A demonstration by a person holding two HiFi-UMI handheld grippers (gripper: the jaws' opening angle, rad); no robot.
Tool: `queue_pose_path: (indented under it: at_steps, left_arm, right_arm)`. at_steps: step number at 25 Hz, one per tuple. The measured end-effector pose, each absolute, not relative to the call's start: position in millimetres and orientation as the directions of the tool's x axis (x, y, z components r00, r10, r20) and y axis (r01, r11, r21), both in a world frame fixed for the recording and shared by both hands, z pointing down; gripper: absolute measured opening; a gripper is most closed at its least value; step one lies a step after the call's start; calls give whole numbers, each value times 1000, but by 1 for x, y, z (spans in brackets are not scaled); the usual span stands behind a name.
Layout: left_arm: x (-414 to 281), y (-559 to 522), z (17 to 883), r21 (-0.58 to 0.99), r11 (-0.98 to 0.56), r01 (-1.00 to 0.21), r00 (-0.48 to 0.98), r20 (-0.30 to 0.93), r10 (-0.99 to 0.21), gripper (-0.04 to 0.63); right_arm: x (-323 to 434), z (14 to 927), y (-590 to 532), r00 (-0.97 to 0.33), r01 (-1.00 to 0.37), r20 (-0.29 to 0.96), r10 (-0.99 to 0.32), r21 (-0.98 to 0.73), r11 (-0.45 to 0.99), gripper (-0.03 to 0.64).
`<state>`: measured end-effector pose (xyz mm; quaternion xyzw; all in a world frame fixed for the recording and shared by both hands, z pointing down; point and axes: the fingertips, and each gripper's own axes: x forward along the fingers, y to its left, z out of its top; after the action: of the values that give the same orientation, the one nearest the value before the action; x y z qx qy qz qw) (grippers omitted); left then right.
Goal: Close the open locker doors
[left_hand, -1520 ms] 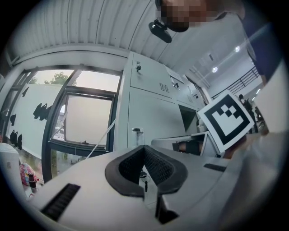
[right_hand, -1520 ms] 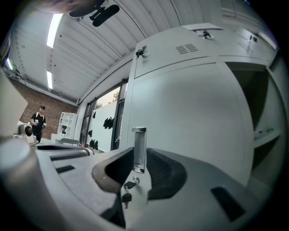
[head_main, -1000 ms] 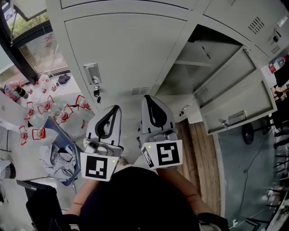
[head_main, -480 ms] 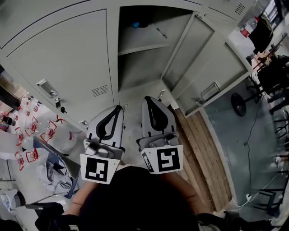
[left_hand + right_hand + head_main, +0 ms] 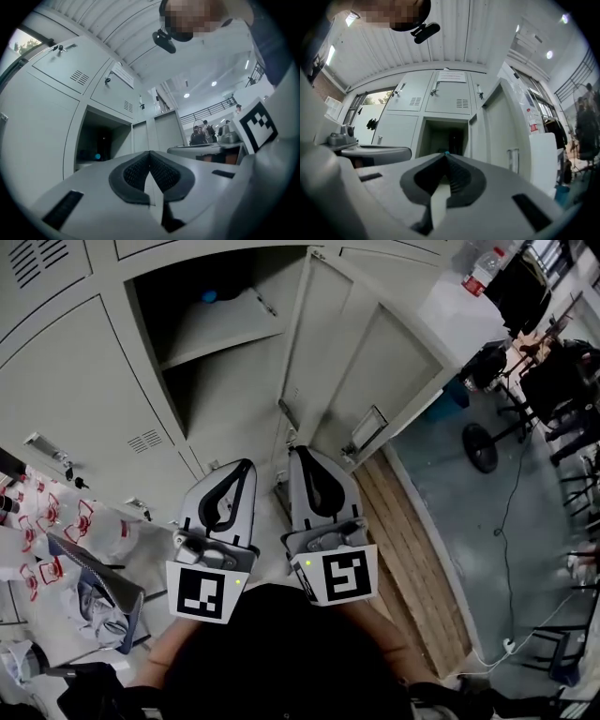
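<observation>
A wall of grey lockers fills the head view. One open compartment (image 5: 202,343) shows a shelf with a small blue thing (image 5: 208,296) on it. Two open doors (image 5: 323,343) (image 5: 398,367) swing out to its right; the nearer one carries a handle (image 5: 367,432). My left gripper (image 5: 246,465) and right gripper (image 5: 298,454) are held side by side in front of the person's body, both shut and empty, short of the lockers. The left gripper view has the dark compartment (image 5: 98,140) beyond the jaws. In the right gripper view the compartment (image 5: 445,136) and an open door (image 5: 499,126) lie ahead.
Bags of red-and-white items (image 5: 56,540) lie on the floor at the left. A strip of wooden floor (image 5: 412,540) runs under the open doors. A chair base (image 5: 480,448), a cable (image 5: 511,521) and a bottle (image 5: 478,268) are at the right. People stand far off in the left gripper view.
The head view has swung: the open compartment and doors slid from the upper right toward the centre and left. Both grippers keep the same pose, shut.
</observation>
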<state>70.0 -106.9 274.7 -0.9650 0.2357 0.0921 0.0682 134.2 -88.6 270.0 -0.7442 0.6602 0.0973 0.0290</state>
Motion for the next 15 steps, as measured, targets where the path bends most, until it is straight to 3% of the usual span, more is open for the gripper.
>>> queue_pose_path:
  at_steps: [15]
  left_arm:
    - [166,-50,280,-107,-827,-552,826,-207,-524,2]
  right_arm:
    - [208,270,-33,-58,-994,-193,-979,107,38,2]
